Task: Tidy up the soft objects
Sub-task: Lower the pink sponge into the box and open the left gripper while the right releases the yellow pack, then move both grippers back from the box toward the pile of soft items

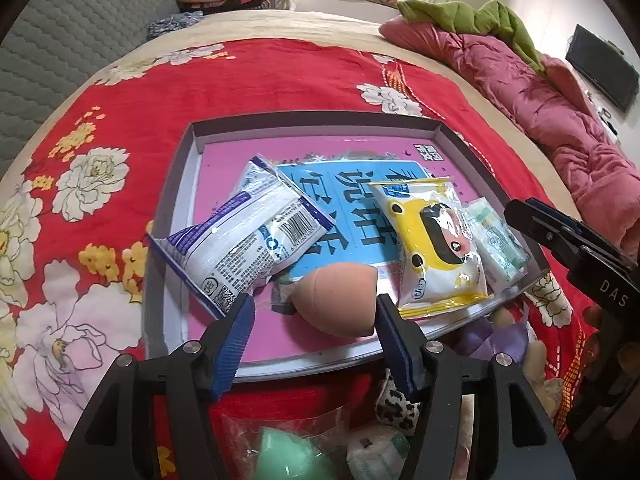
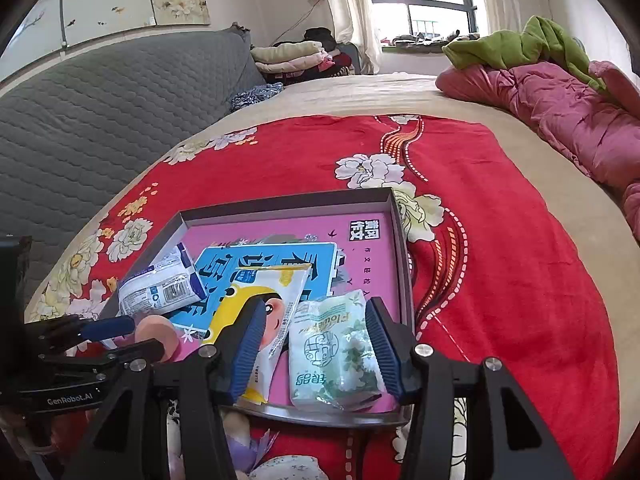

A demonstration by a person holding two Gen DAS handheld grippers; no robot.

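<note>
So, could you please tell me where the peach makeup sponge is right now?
In the left wrist view, the peach makeup sponge lies in the tray, between the open left gripper's fingers, beside the yellow wipes pack.

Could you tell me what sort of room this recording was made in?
Most likely a home bedroom: the work is done on a bed with a red floral blanket, a pink quilt is bunched at its far side, and folded clothes are stacked near the window.

Peach teardrop sponge, white-blue pack, yellow cartoon wipes, pale-green tissue pack, all flat in the grey tray.

Bright window, grey quilted headboard, red floral bedspread.
</note>
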